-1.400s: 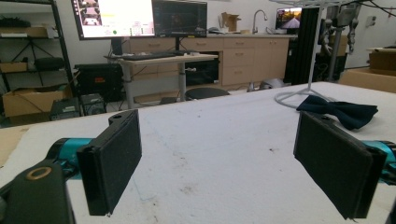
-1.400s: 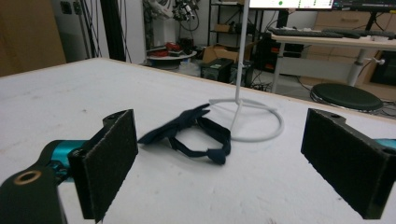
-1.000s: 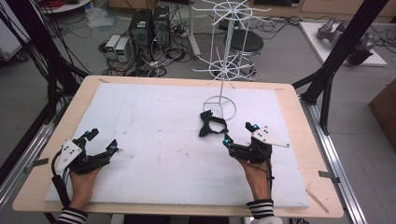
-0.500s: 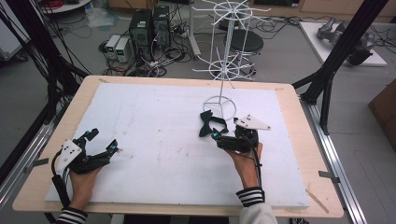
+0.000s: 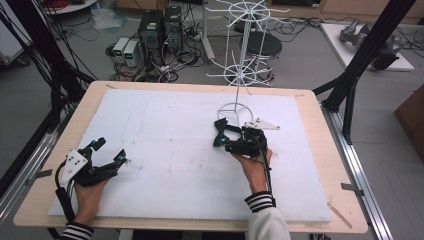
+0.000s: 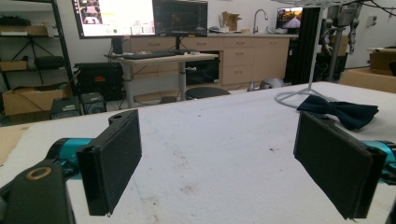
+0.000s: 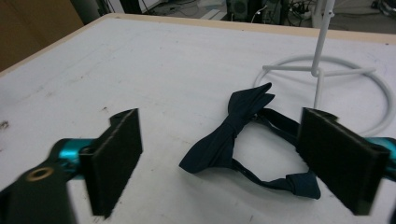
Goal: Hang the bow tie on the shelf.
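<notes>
A dark navy bow tie with its strap lies on the white foam board, just in front of the ring base of a white wire rack. My right gripper is open and low over the board, its jaws on either side of the bow tie in the right gripper view. My left gripper rests open at the board's near left, holding nothing. The left gripper view has its pads wide apart, with the bow tie far off at the right.
The white wire rack rises from its ring base at the board's far middle. The wooden table rim surrounds the board. Black frame posts stand at the right, with computers and cables on the floor beyond.
My right gripper has moved forward and left up to the bow tie. The left gripper has stayed put.
</notes>
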Tool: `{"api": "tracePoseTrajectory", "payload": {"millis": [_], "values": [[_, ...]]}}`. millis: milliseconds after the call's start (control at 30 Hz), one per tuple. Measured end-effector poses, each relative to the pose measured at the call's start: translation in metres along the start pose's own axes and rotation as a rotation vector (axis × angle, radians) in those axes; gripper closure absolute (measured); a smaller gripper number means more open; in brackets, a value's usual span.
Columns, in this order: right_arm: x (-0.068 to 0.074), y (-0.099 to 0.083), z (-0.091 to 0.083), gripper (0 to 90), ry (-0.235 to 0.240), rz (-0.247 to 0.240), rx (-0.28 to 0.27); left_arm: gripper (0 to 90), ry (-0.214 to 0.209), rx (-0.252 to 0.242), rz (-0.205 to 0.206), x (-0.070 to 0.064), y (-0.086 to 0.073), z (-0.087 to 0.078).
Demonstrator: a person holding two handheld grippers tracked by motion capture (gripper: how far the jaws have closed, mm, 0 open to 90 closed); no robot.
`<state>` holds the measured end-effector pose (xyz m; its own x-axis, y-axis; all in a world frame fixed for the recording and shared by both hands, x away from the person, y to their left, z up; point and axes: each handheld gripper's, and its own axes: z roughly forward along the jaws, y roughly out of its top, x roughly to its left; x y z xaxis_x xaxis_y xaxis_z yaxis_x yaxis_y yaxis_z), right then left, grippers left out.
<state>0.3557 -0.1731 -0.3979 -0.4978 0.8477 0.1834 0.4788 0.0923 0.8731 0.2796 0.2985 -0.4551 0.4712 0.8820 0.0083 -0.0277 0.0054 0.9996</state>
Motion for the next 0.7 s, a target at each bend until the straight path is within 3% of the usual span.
{"api": "tracePoseTrajectory", "payload": {"millis": [367, 700], "values": [[0.001, 0.003, 0.028, 16.2, -0.018, 0.023, 0.119, 15.6, -0.001, 0.0, 0.0, 0.0, 0.0, 0.0], [0.0, 0.001, 0.04, 29.1, -0.052, 0.047, 0.187, 15.6, -0.002, 0.001, 0.0, 0.0, 0.0, 0.0]]}}
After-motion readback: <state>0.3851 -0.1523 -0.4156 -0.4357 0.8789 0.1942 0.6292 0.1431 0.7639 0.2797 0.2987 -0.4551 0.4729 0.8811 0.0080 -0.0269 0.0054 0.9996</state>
